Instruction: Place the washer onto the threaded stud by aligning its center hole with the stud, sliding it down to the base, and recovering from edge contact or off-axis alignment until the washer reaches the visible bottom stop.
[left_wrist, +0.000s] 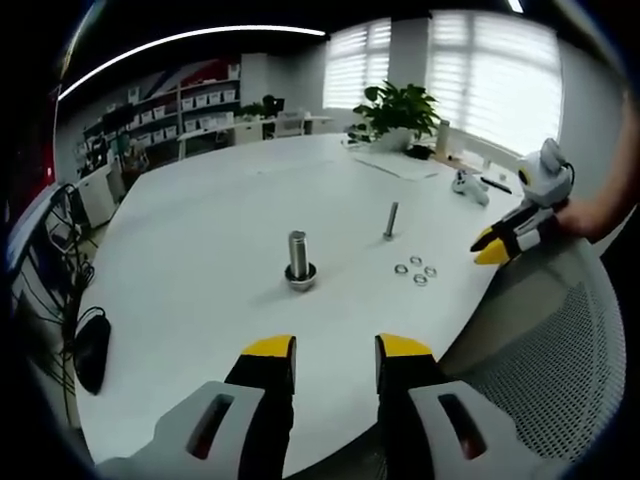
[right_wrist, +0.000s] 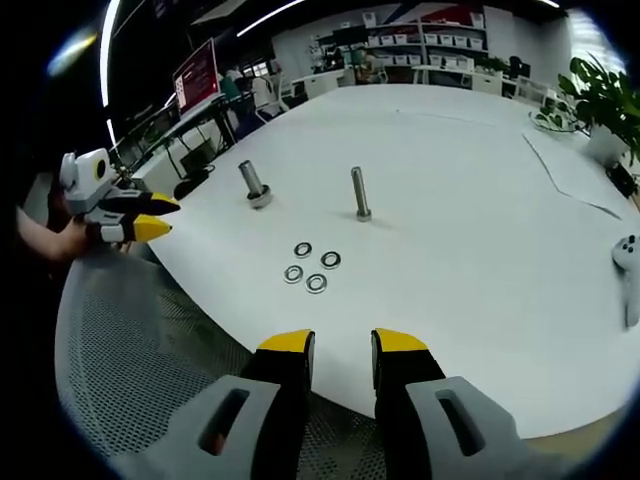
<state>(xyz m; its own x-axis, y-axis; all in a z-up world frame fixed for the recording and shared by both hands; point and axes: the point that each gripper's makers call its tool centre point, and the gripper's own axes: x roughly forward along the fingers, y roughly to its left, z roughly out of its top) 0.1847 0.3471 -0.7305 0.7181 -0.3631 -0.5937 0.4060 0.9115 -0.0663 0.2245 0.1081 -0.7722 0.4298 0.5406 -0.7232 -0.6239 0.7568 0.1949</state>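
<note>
Several loose washers (left_wrist: 415, 269) (right_wrist: 310, 267) lie flat on the white table (left_wrist: 220, 230) (right_wrist: 450, 200), near its edge. A thin threaded stud (left_wrist: 390, 220) (right_wrist: 360, 193) stands upright just beyond them. A thicker stud (left_wrist: 298, 258) (right_wrist: 252, 183) stands apart from it on a round base. My left gripper (left_wrist: 337, 350) (right_wrist: 150, 218) hovers off the table edge, open and empty. My right gripper (right_wrist: 344, 345) (left_wrist: 497, 243) is also open and empty, short of the washers and above the chair.
A grey mesh chair back (left_wrist: 560, 340) (right_wrist: 130, 350) sits against the table edge below both grippers. A white controller (left_wrist: 468, 184) (right_wrist: 630, 262) and a potted plant (left_wrist: 400, 108) (right_wrist: 605, 100) stand farther along the table. Shelves and desks line the far wall.
</note>
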